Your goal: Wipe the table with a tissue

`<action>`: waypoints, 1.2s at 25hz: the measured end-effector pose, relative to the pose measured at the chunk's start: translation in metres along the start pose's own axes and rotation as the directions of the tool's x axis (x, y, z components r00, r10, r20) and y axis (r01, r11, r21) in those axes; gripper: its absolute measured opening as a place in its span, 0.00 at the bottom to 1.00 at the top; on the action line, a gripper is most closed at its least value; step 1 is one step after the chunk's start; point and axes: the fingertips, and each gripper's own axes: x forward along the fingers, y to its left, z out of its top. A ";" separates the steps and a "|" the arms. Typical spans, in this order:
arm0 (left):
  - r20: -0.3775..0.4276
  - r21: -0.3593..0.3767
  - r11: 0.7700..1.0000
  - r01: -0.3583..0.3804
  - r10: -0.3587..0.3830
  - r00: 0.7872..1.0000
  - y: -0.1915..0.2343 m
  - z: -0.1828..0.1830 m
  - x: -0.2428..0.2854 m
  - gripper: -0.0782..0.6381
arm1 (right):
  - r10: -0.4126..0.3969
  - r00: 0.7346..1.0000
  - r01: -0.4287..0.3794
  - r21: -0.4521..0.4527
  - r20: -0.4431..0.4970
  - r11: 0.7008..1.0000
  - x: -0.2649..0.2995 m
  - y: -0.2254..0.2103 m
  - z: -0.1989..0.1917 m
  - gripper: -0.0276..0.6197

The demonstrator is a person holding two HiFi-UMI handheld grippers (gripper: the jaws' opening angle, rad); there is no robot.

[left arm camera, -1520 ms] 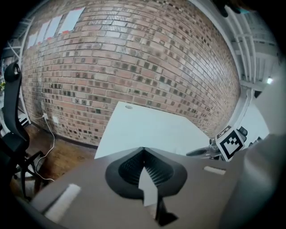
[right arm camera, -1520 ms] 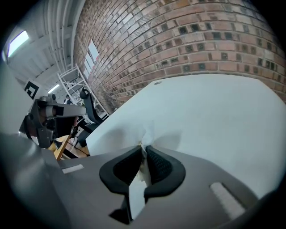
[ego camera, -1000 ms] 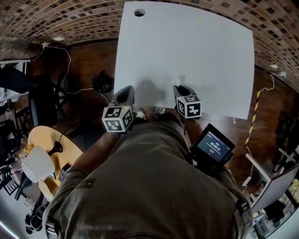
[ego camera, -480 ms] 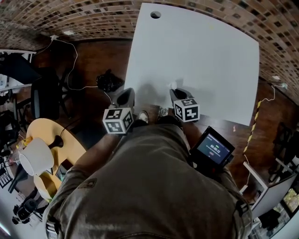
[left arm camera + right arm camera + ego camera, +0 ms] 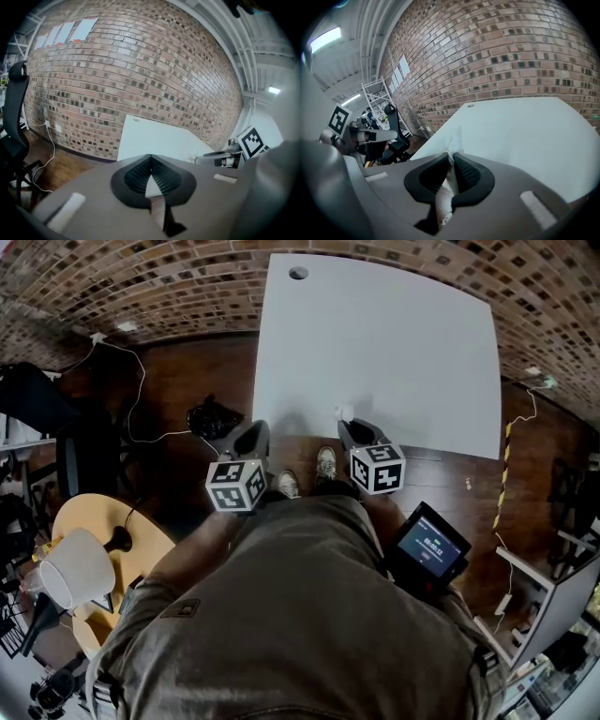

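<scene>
Head view: a person [image 5: 300, 615] stands at the table's [image 5: 375, 343] near edge, with a white scrap, probably the tissue [image 5: 343, 413], at the right gripper's [image 5: 353, 430] tip. In its own view, the left gripper [image 5: 149, 161] has its jaws pressed together on nothing. Right gripper view alone confirms the tissue is pinched by a thin edge, which could slip free once dragged across the table.

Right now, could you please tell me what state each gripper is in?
Left gripper: closed, nothing between its jaws.
Right gripper: closed on the tissue.
</scene>
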 end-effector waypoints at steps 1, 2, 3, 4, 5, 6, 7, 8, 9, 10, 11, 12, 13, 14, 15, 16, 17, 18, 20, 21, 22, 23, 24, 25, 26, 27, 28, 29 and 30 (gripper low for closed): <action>0.004 0.002 1.000 0.010 -0.010 1.000 -0.001 -0.001 -0.004 0.11 | -0.004 1.000 0.004 0.004 0.014 1.000 -0.006 0.006 -0.001 0.11; 0.007 0.004 1.000 0.018 -0.018 1.000 -0.001 -0.003 -0.008 0.11 | -0.007 1.000 0.007 0.008 0.028 1.000 -0.011 0.012 -0.002 0.11; 0.010 0.005 1.000 0.026 -0.026 1.000 -0.002 -0.004 -0.012 0.11 | -0.008 0.999 0.008 0.011 0.042 1.000 -0.016 0.017 -0.003 0.11; 0.013 0.006 0.999 0.033 -0.033 0.999 -0.003 -0.005 -0.015 0.11 | -0.009 0.998 0.008 0.014 0.055 1.000 -0.022 0.023 -0.004 0.11; 0.016 0.006 0.999 0.041 -0.041 0.999 -0.005 -0.007 -0.019 0.11 | -0.009 0.998 0.008 0.017 0.068 1.000 -0.027 0.028 -0.005 0.11; 0.018 0.006 0.999 0.048 -0.049 0.999 -0.007 -0.008 -0.022 0.11 | -0.011 0.997 0.009 0.021 0.080 1.000 -0.033 0.032 -0.006 0.11; 0.021 0.007 0.998 0.057 -0.057 0.998 -0.009 -0.009 -0.025 0.11 | -0.014 0.996 0.012 0.025 0.091 1.000 -0.039 0.036 -0.007 0.11; 0.023 0.009 0.998 0.065 -0.066 0.998 -0.011 -0.010 -0.029 0.11 | -0.018 0.995 0.015 0.028 0.101 0.999 -0.045 0.040 -0.008 0.11; 0.026 0.013 0.997 0.074 -0.075 0.997 -0.014 -0.011 -0.032 0.11 | -0.022 0.994 0.019 0.032 0.110 0.999 -0.052 0.043 -0.009 0.11; 0.029 0.019 0.996 0.083 -0.084 0.996 -0.018 -0.012 -0.036 0.11 | -0.025 0.993 0.021 0.035 0.119 0.999 -0.058 0.047 -0.010 0.11; 0.033 0.024 0.996 0.091 -0.092 0.995 -0.021 -0.013 -0.039 0.11 | -0.026 0.992 0.021 0.036 0.127 0.999 -0.064 0.050 -0.011 0.11; 0.037 0.028 0.995 0.097 -0.098 0.994 -0.023 -0.014 -0.041 0.11 | -0.025 0.990 0.021 0.035 0.135 0.999 -0.068 0.053 -0.012 0.11; 0.042 0.029 0.995 0.100 -0.101 0.994 -0.026 -0.015 -0.043 0.11 | -0.023 0.989 0.019 0.032 0.143 0.999 -0.072 0.056 -0.012 0.11; 0.046 0.028 0.995 0.099 -0.101 0.994 -0.027 -0.016 -0.045 0.11 | -0.020 0.989 0.016 0.027 0.149 0.999 -0.075 0.058 -0.013 0.11; 0.050 0.026 0.995 0.097 -0.098 0.994 -0.029 -0.018 -0.047 0.11 | -0.014 0.988 0.011 0.023 0.155 1.000 -0.078 0.060 -0.013 0.11; 0.054 0.025 0.995 0.093 -0.094 0.994 -0.031 -0.020 -0.050 0.11 | -0.007 0.987 0.005 0.019 0.161 1.000 -0.081 0.062 -0.014 0.11; 0.058 0.026 0.996 0.088 -0.089 0.994 -0.033 -0.022 -0.053 0.11 | 0.000 0.986 -0.002 0.014 0.168 1.000 -0.085 0.064 -0.015 0.11; 0.063 0.028 0.996 0.083 -0.085 0.994 -0.036 -0.023 -0.057 0.11 | 0.007 0.985 -0.009 0.009 0.174 1.000 -0.089 0.065 -0.015 0.11; 0.075 0.033 0.997 0.070 -0.072 0.995 -0.043 -0.025 -0.064 0.11 | 0.022 0.982 -0.022 -0.004 0.186 1.000 -0.099 0.066 -0.016 0.11; 0.083 0.034 0.998 0.061 -0.064 0.994 -0.047 -0.027 -0.068 0.11 | 0.031 0.981 -0.030 -0.010 0.193 1.000 -0.104 0.066 -0.017 0.11; 0.091 0.033 0.998 0.051 -0.054 0.994 -0.051 -0.028 -0.072 0.11 | 0.040 0.979 -0.037 -0.017 0.200 0.999 -0.110 0.066 -0.018 0.11; 0.097 0.030 0.999 0.041 -0.043 0.994 -0.055 -0.031 -0.076 0.11 | 0.047 0.977 -0.044 -0.022 0.207 0.999 -0.117 0.065 -0.019 0.11; 0.103 0.026 0.999 0.031 -0.034 0.994 -0.061 -0.033 -0.081 0.11 | 0.053 0.975 -0.049 -0.025 0.215 0.998 -0.126 0.063 -0.021 0.11; 0.107 0.022 0.999 0.024 -0.026 0.994 -0.067 -0.037 -0.085 0.11 | 0.058 0.973 -0.053 -0.027 0.222 0.998 -0.135 0.061 -0.024 0.11; 0.110 0.021 1.000 0.018 -0.021 0.994 -0.075 -0.041 -0.089 0.11 | 0.061 0.972 -0.056 -0.028 0.229 0.998 -0.144 0.059 -0.027 0.11; 0.113 0.024 1.000 0.014 -0.016 0.993 -0.082 -0.044 -0.094 0.11 | 0.064 0.970 -0.059 -0.028 0.234 0.998 -0.153 0.057 -0.030 0.11; 0.116 0.027 1.000 0.009 -0.012 0.993 -0.090 -0.048 -0.099 0.11 | 0.067 0.969 -0.063 -0.027 0.239 0.998 -0.162 0.054 -0.035 0.11; 0.118 0.029 1.000 0.004 -0.008 0.993 -0.097 -0.052 -0.104 0.11 | 0.071 0.968 -0.066 -0.025 0.243 0.997 -0.170 0.053 -0.039 0.11; 0.122 0.029 1.000 -0.001 -0.002 0.993 -0.103 -0.056 -0.109 0.11 | 0.075 0.966 -0.071 -0.025 0.246 0.997 -0.178 0.052 -0.044 0.11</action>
